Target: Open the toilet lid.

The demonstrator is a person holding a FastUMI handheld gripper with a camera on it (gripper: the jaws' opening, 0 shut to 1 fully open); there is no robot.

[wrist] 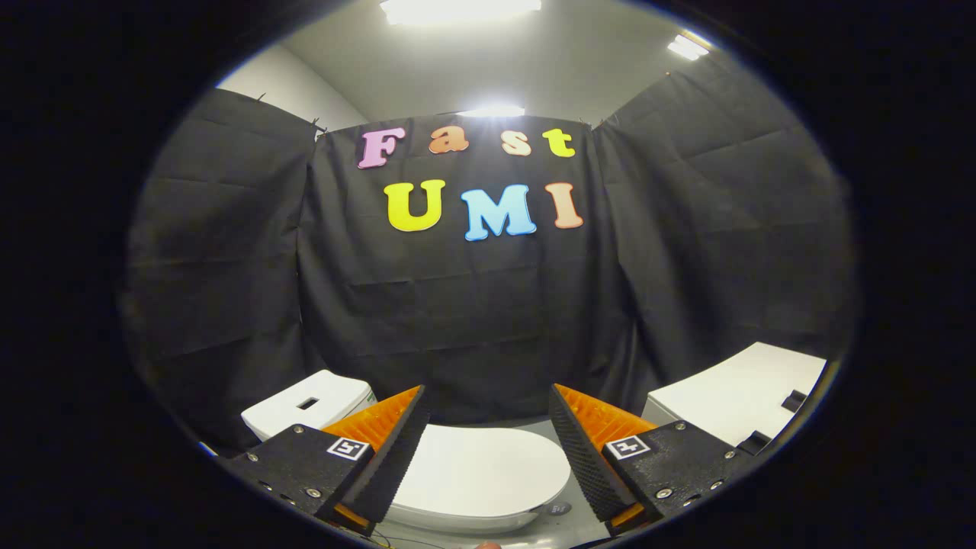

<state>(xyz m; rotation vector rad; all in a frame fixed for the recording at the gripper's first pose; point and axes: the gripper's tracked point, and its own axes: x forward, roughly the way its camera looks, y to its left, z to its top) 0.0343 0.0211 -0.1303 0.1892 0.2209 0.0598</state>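
Your gripper (486, 450) hangs with its fingers spread wide and nothing between them, likely so the gap can take the lid's edge. Below and just ahead, seen through that gap, the toilet lid (480, 469) lies flat and closed. Behind it to the left sits the tank (309, 404); a white cabinet (736, 396) stands off right.

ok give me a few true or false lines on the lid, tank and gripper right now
1. The lid is down. True.
2. The hand-held gripper is shut on the lid. False: its fingers are spread open, touching nothing.
3. The lid shows between the fingers. True.
4. The tank lies beyond the right finger. False: it is beyond the left one.
5. A white unit stands right of the toilet. True.
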